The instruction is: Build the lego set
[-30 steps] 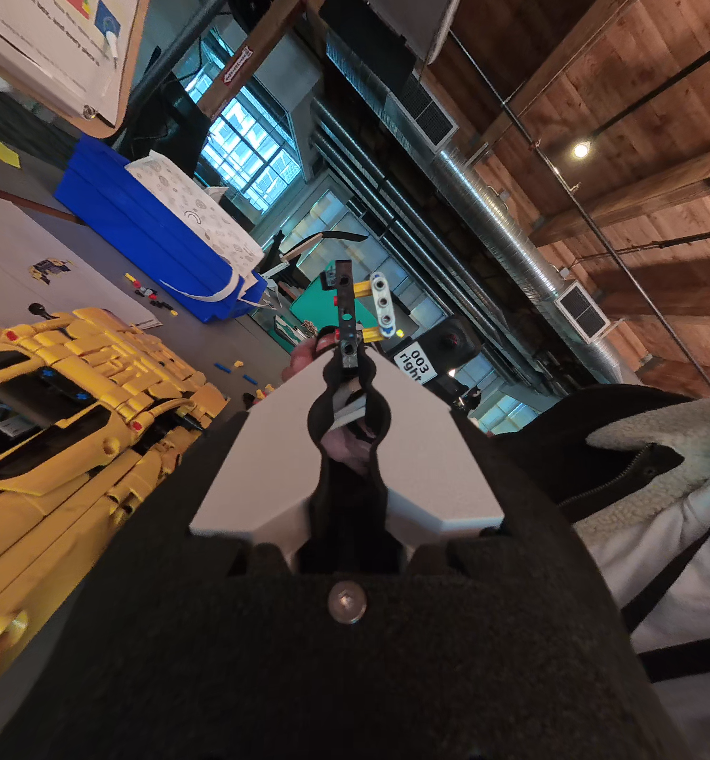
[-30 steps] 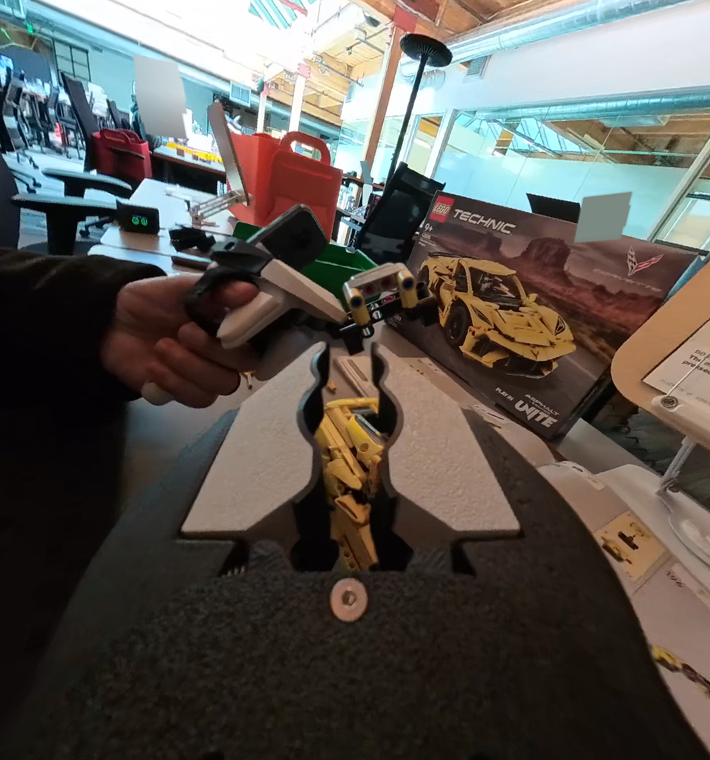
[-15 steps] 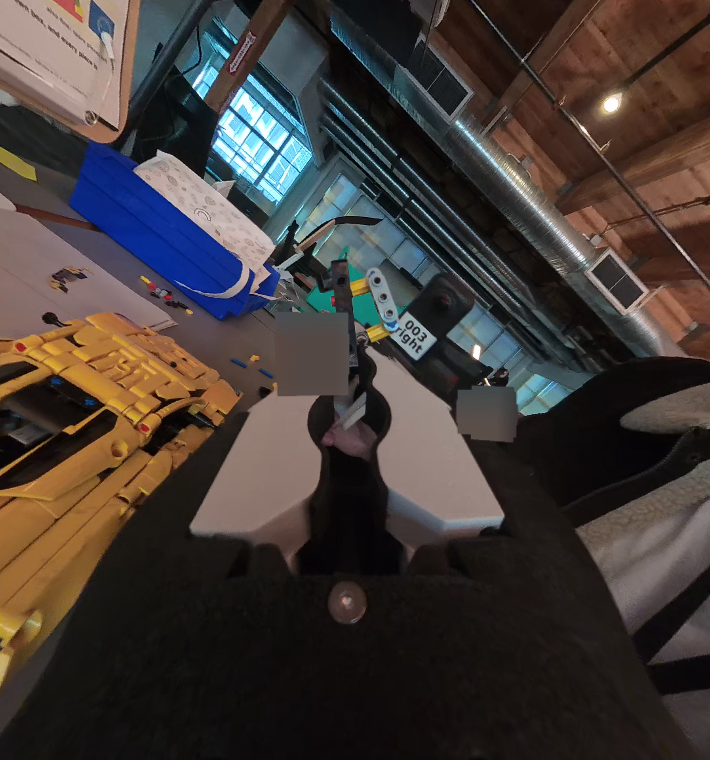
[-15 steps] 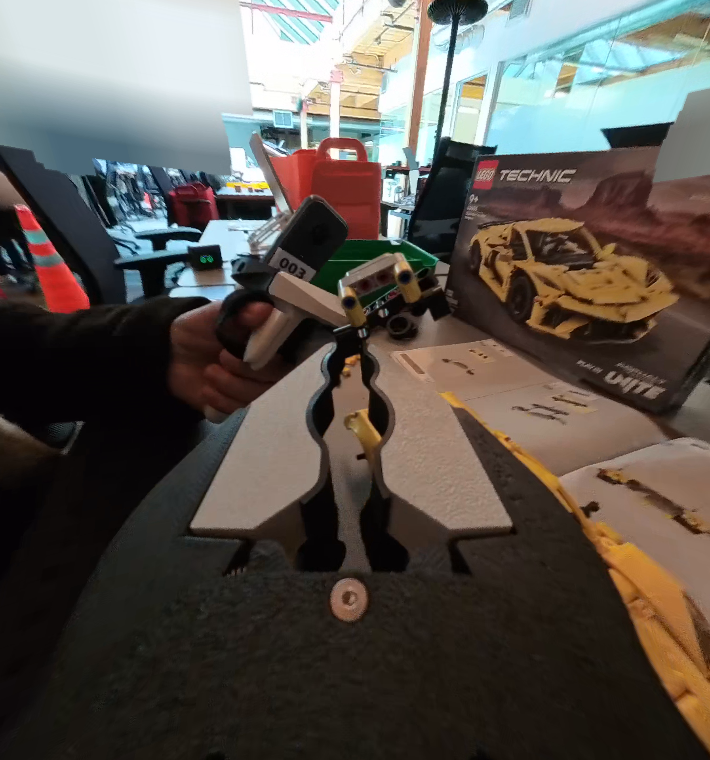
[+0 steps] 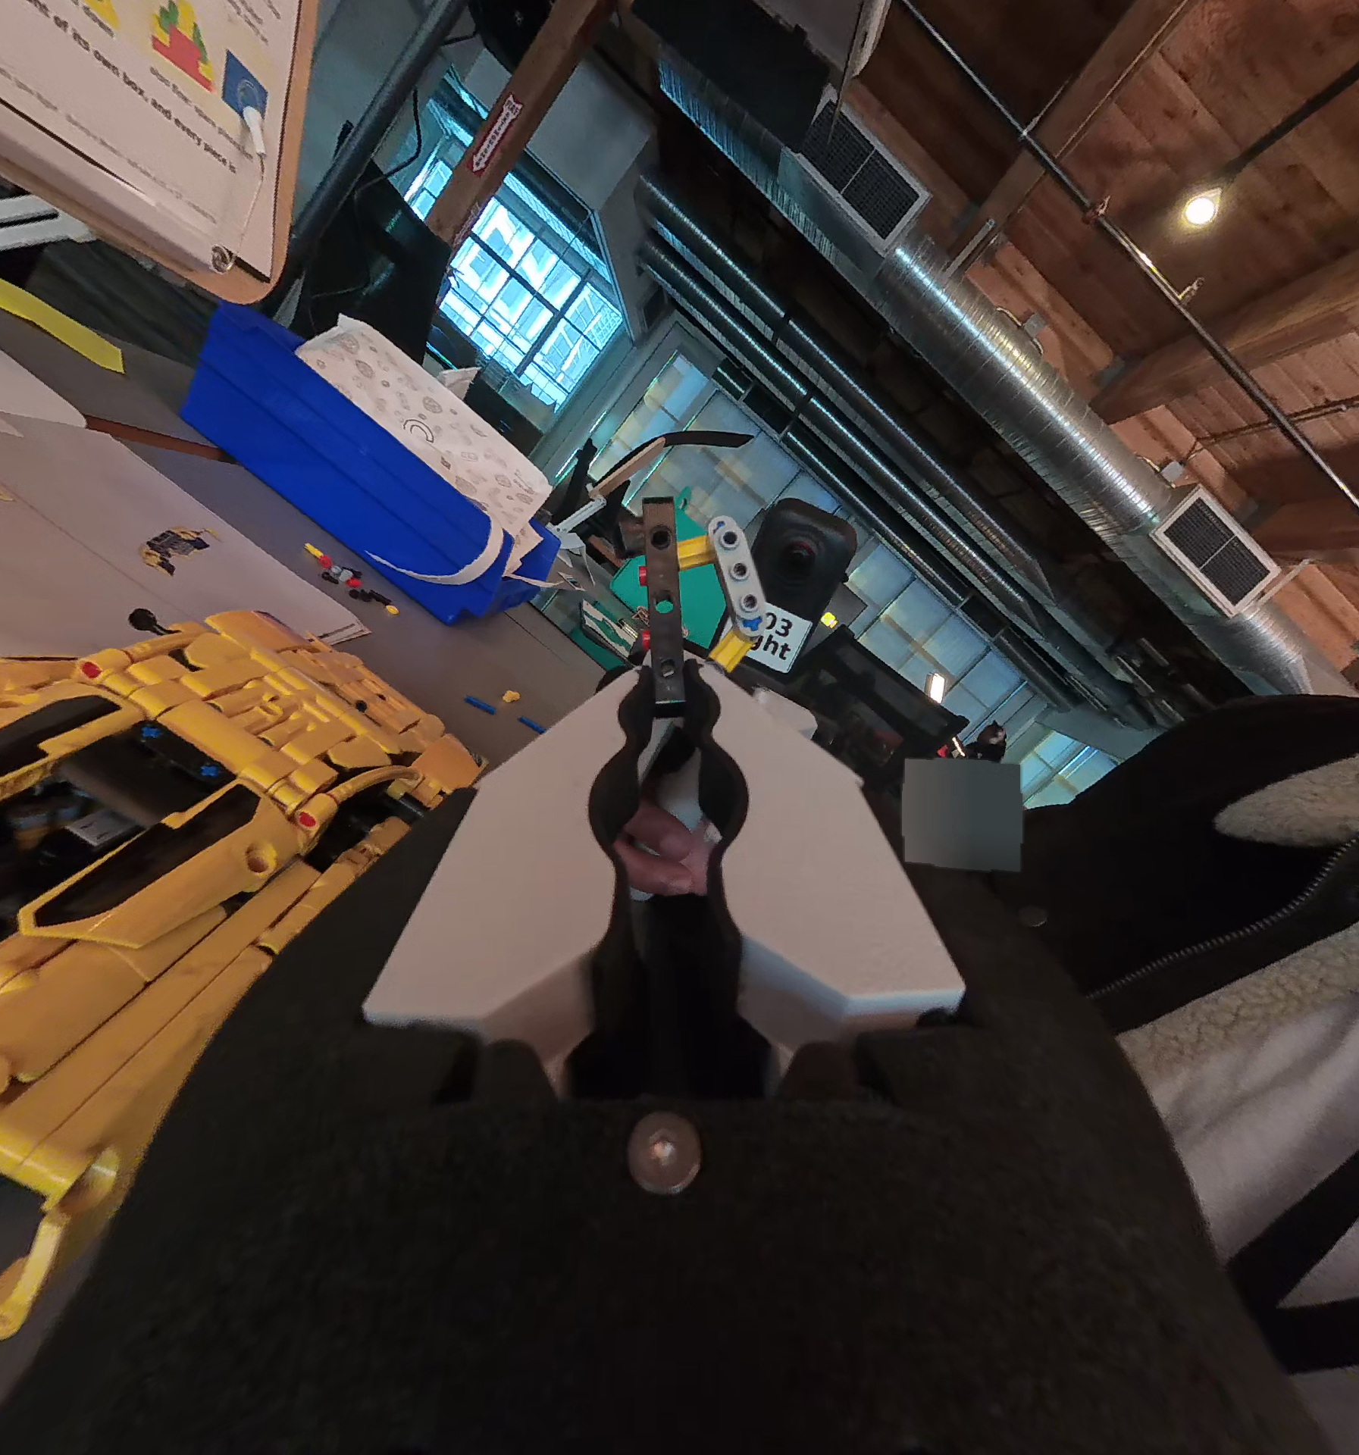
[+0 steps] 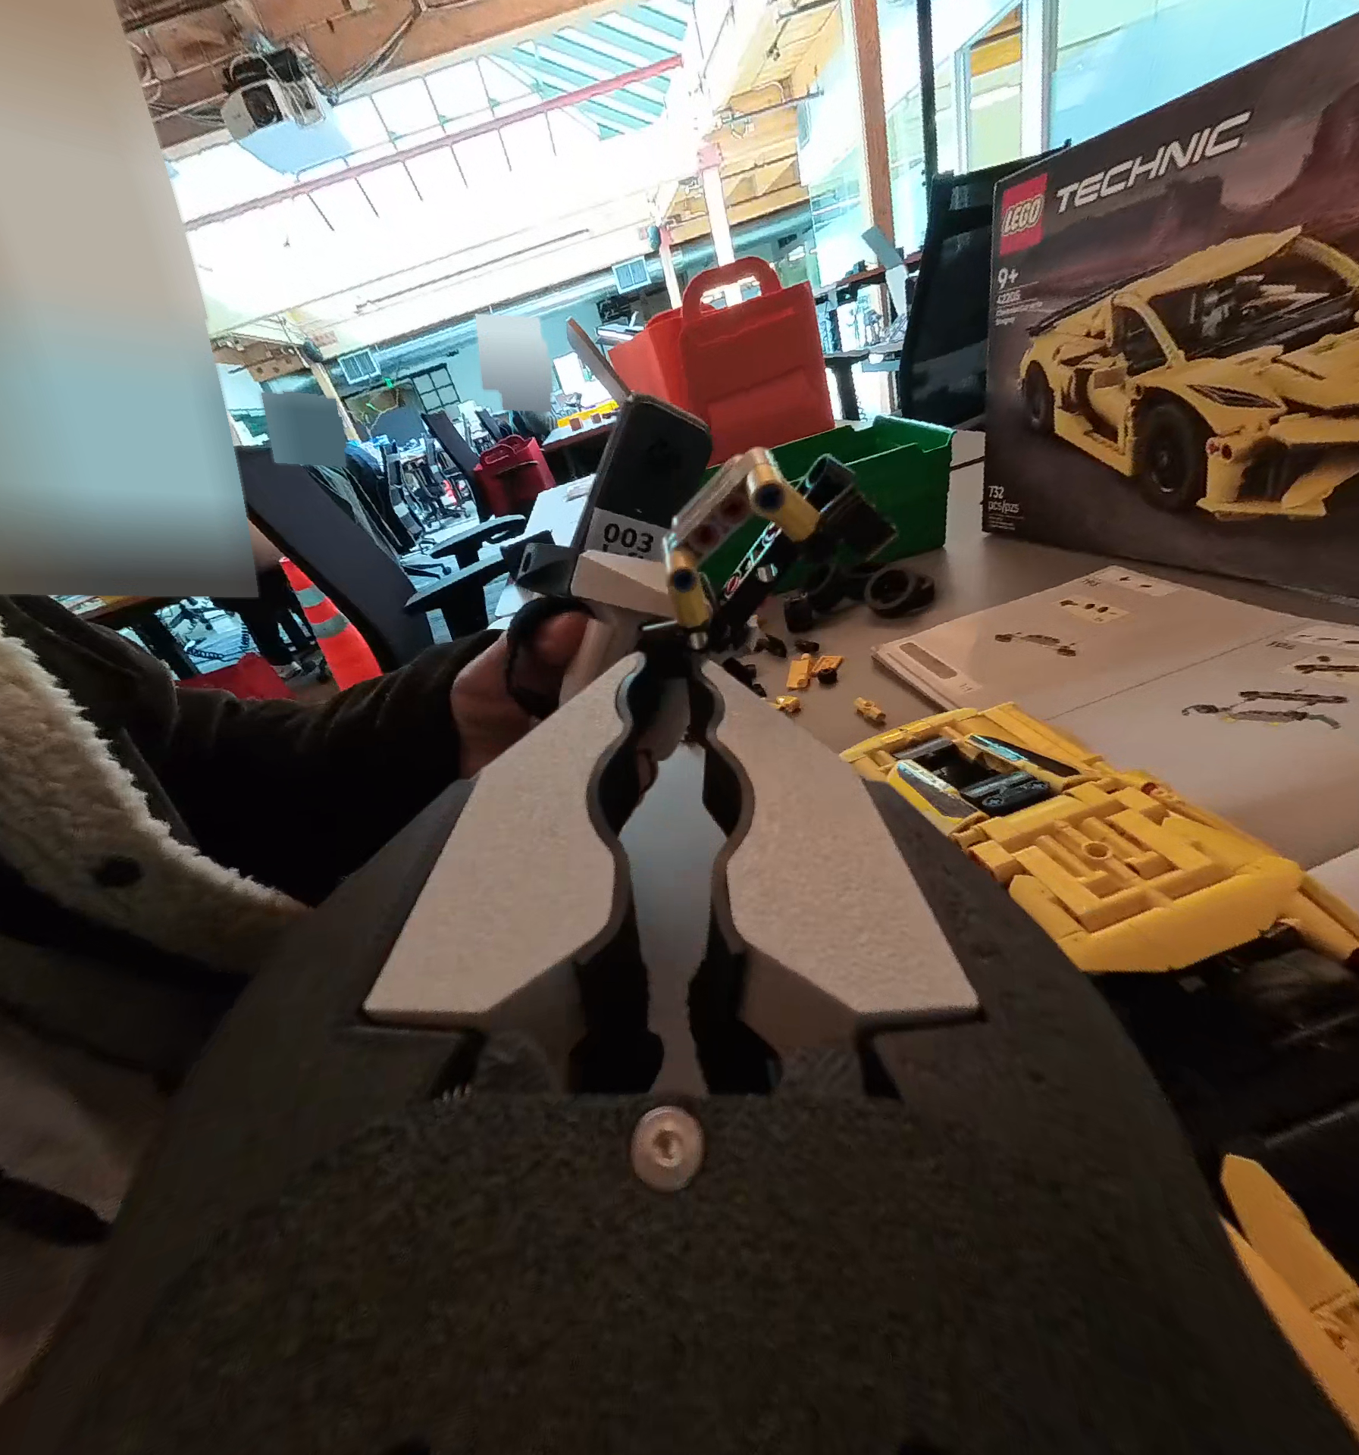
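Observation:
A small sub-assembly, a black beam (image 5: 660, 598) with yellow connectors and a light grey beam (image 5: 735, 567), is held up in the air. My left gripper (image 5: 664, 685) is shut on the black beam's lower end. In the right wrist view the same sub-assembly (image 6: 739, 543) stands just above my right gripper (image 6: 680, 665), whose jaws are pinched on its black lower end. The left gripper (image 6: 621, 583) comes in there from the left. The large yellow car model lies on the table (image 5: 188, 787), also at the right in the right wrist view (image 6: 1093, 850).
The set's box (image 6: 1211, 354) stands at the back right, with open instruction booklets (image 6: 1054, 653) before it. A green bin (image 6: 896, 464), black tyres (image 6: 896, 586) and loose small parts (image 6: 818, 669) lie behind. A blue bin (image 5: 345, 464) with a paper bag sits on the table. My two grippers' fingertips are within a few centimetres of each other.
My right gripper's jaws have narrowed onto the sub-assembly's lower end, and its view has swung so the car now lies at the right. My left gripper still holds the black beam.

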